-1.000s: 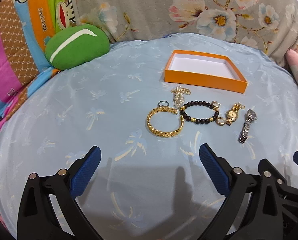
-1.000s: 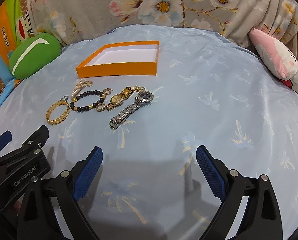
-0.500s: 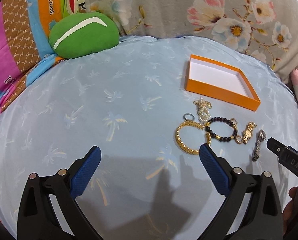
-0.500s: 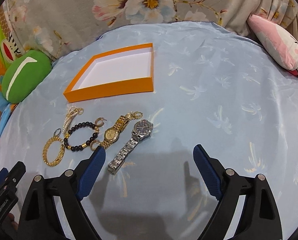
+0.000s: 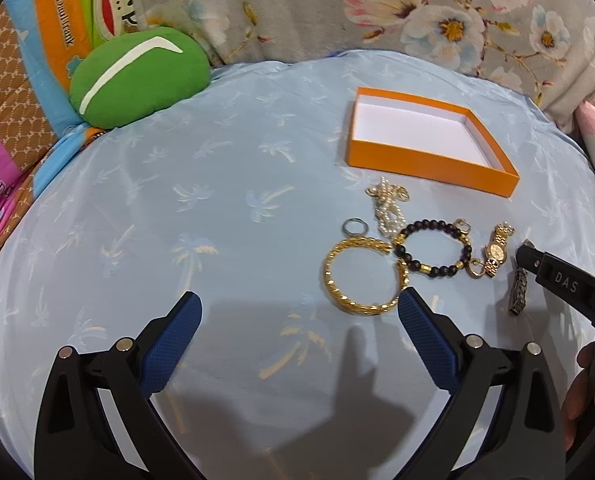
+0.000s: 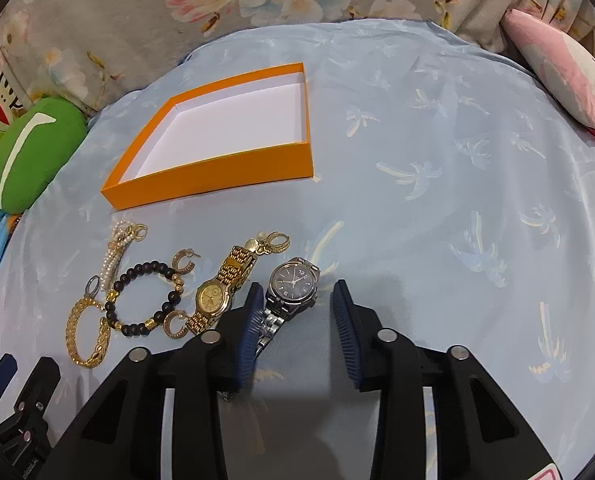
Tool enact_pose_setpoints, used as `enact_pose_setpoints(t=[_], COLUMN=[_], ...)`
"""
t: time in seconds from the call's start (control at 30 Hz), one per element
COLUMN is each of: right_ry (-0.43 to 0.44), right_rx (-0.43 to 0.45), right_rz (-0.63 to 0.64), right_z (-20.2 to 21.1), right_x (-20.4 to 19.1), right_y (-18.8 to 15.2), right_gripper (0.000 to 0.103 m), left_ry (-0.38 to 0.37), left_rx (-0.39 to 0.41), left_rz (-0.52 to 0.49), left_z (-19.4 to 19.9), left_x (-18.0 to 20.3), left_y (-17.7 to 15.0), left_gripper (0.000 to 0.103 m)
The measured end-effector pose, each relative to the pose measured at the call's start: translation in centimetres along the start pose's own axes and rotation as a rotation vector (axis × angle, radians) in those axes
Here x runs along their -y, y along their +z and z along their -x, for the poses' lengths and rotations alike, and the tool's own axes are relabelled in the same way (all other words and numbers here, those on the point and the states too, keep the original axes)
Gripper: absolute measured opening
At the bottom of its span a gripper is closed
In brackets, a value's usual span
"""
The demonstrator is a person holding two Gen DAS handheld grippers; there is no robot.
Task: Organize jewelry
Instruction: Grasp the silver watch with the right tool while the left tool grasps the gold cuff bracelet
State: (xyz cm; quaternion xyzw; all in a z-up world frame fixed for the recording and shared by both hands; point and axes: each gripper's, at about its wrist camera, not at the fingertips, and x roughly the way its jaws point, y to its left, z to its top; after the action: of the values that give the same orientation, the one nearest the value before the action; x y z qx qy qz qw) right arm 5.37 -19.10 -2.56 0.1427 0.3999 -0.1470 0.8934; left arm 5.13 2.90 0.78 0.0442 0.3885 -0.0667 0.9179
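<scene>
Left wrist view: your left gripper (image 5: 297,326) hangs with jaws spread wide, nothing between them, above the blue palm-print cloth (image 5: 217,208). It has slid sideways since a second ago – the jewelry row now sits to the right of the frame. The gold bangle (image 5: 363,276) lies just beyond the right fingertip, then the black bead bracelet (image 5: 431,248), the pearl piece (image 5: 387,208) and the gold watch (image 5: 497,250). The orange box (image 5: 429,160) is behind the row, empty. Your right gripper's black body comes in at the right edge, covering the top of the silver watch (image 5: 518,296).

Right wrist view: your right gripper (image 6: 297,320) has moved in on the silver watch (image 6: 293,284) and its jaws have just been closing – they are now narrowed around the watch band, with the case just past the tips. The left pad (image 6: 251,320) overlaps the band; the right pad looks clear of it, so I judge no firm pinch yet. The watch looks flat on the cloth. The orange box (image 6: 217,172) is well beyond, still empty, with the gold watch (image 6: 213,294) just left of the jaws.

Meaning: first pick is starting, nothing is sorted yet. Next you likely finish the squeeze and carry the watch to the box.
</scene>
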Motion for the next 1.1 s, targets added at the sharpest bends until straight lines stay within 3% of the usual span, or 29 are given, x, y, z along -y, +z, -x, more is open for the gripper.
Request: enact_pose_setpoints(t=[0.23, 0.63, 0.87, 1.1], right_ry=[-0.006, -0.002, 0.011, 0.02], right_rx=[0.019, 0.035, 0.034, 0.036], right_rz=[0.044, 0.058, 0.055, 0.066], right_z=[0.3, 0.6, 0.6, 0.7], right_x=[0.3, 0.8, 1.0, 0.7], right_y=[-0.4, -0.8, -0.8, -0.9], right_gripper=[0.024, 0.024, 0.024, 0.024], left_ry=[-0.027, 0.007, -0.018, -0.054], left_rx=[-0.035, -0.067, -0.095, -0.065], left_rz=[-0.022, -0.041, -0.015, -0.046], left_z=[-1.2, -3.5, -4.3, -3.5], left_x=[1.3, 2.5, 2.5, 3.3], left_y=[0.1, 0.7, 1.0, 0.7], left_gripper=[0.096, 0.096, 0.086, 0.059])
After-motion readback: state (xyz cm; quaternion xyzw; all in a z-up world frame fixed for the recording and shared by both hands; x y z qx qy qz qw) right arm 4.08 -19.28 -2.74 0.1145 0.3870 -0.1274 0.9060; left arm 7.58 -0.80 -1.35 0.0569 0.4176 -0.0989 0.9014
